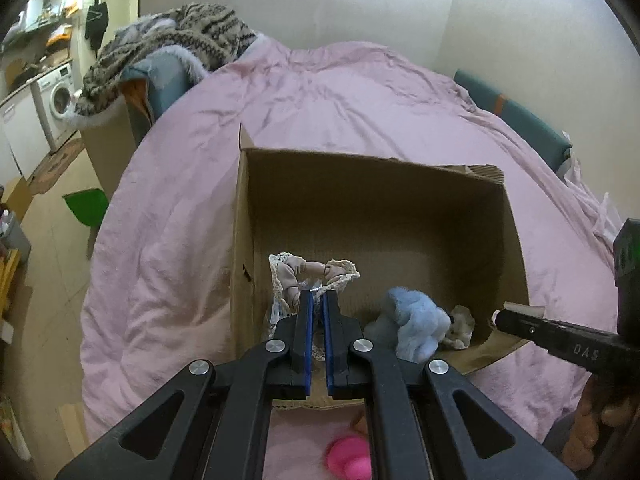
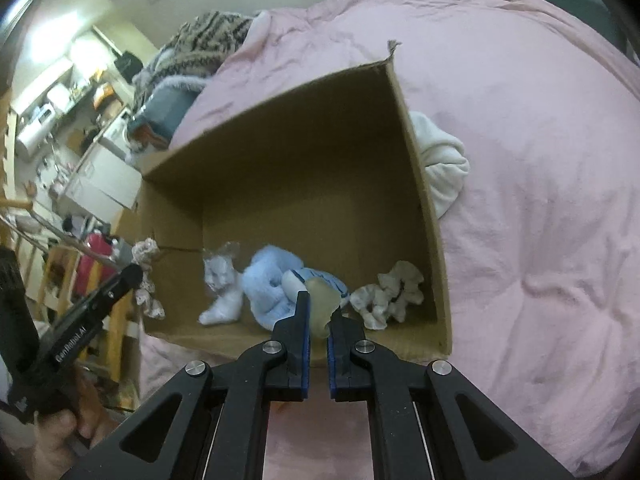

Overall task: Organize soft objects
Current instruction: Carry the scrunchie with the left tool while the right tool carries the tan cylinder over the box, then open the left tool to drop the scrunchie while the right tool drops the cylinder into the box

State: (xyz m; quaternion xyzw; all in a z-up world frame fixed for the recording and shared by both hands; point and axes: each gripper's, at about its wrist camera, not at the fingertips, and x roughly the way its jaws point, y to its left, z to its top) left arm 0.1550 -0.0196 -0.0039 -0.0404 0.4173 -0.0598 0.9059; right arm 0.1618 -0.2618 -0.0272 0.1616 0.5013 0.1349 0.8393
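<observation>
An open cardboard box [image 1: 516,248] [image 2: 424,184] lies on a pink bedspread. My left gripper [image 1: 319,294] [image 2: 134,274] is shut on a lace-edged beige cloth piece [image 1: 288,272] [image 2: 146,264], held over the box's near left corner. My right gripper [image 2: 320,306] [image 1: 500,316] is shut on a pale beige soft piece [image 2: 322,300] above the box's near edge. On the box floor lie a fluffy light-blue item [image 1: 416,324] [image 2: 268,280], a white item in clear wrap [image 2: 220,284] and a pale frilly scrunchie [image 2: 392,292] [image 1: 460,326].
The pink bedspread [image 1: 320,100] [image 2: 540,200] surrounds the box. A white bundled cloth [image 2: 444,160] rests against the box's right wall. A bright pink object [image 1: 348,458] lies on the bed near me. A striped fur blanket [image 1: 180,36] is heaped at the far left.
</observation>
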